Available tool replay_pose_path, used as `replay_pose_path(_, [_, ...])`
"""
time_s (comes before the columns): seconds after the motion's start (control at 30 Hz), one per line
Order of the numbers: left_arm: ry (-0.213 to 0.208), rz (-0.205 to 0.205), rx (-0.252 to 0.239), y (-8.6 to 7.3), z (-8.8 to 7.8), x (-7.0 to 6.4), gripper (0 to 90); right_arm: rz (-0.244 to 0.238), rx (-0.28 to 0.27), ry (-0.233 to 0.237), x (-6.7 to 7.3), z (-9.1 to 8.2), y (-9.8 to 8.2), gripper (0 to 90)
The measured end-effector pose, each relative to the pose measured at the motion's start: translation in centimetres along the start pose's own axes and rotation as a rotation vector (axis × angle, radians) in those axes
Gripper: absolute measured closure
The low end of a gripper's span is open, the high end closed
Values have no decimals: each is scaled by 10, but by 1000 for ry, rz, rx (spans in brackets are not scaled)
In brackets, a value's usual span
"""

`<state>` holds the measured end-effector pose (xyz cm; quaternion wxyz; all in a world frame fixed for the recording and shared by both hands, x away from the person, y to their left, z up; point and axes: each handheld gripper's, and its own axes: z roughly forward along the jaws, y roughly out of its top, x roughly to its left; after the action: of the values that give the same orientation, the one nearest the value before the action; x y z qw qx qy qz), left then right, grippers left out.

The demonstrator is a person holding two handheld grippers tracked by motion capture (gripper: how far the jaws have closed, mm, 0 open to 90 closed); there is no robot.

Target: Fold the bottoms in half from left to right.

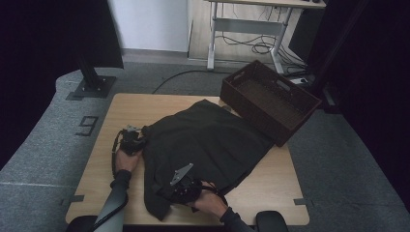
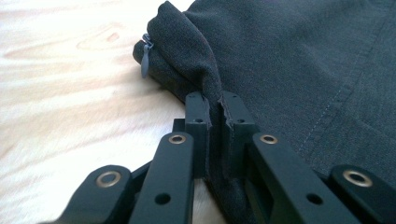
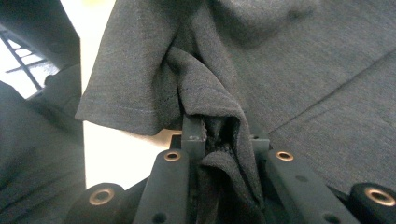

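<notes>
Where the wooden table [image 1: 270, 193] sits on grey carpet, a dark grey garment [image 1: 208, 145] lies spread across its middle, reaching from the near edge up toward the far right corner.

Left gripper [image 1: 130, 141] at the garment's left edge, low on the table, hand [image 1: 126, 161] behind it. Left gripper view: jaws pressed together on a raised fold of the garment [image 2: 289, 70], cloth pinched in the narrow slot between them. A zipper pull [image 2: 145, 58] hangs at the fabric's edge just beyond the jaws, above bare wood. A line of stitching runs diagonally across the flat cloth to the right.

Right gripper [image 1: 185, 186] at the garment's near edge, resting on the cloth, grey plate on top; hand [image 1: 209, 202] behind it, near the table's front edge. Right gripper view: jaws closed on a bunched wad of fabric [image 3: 299, 70], folds gathered up and spilling over the tips. A hemmed edge hangs at left over a strip of table.

Both grippers apart from each other, left farther from the person than right.

Brown woven basket [image 1: 269, 99] sits on the table's far right corner, overhanging the edge, interior looks bare. The garment's far part lies just beside the basket's near wall; whether they touch, cannot tell.

A desk frame [image 1: 246, 29] with cables beneath stands on the floor beyond.
</notes>
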<state>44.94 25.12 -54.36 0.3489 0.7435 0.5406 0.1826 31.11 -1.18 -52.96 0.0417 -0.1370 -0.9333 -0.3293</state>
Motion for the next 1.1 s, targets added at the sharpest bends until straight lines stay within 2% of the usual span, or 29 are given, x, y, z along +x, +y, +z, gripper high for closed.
replay_pose_path(0.13, [-13, -13, -6, -12, -13, 10, 827, -28, 8, 26, 11, 7, 7, 768])
replay_pose_path(0.33, [0, -24, -4, -27, -31, 21, 824, -47, 31, 68, 28, 21, 22, 766])
replay_pose_path(0.53, [41, -30, 1, -39, -47, 32, 820, -84, 50, 90, 45, 36, 37, 764])
replay_pose_path(0.67, [75, -18, 16, -39, -51, 33, 832, -78, 24, 91, 47, 39, 39, 785])
replay_pose_path(0.73, [108, 4, 18, -37, -53, 30, 839, -71, 8, 87, 48, 36, 38, 800])
replay_pose_path(0.83, [149, 18, -21, -30, -58, 24, 845, -66, -33, 73, 47, 25, 38, 806])
replay_pose_path(0.9, [146, 20, -53, -21, -63, 21, 846, -67, -58, 56, 47, 16, 40, 807])
replay_pose_path(1.1, [128, 52, -102, 13, -74, 5, 845, -75, -130, -2, 42, -20, 43, 808])
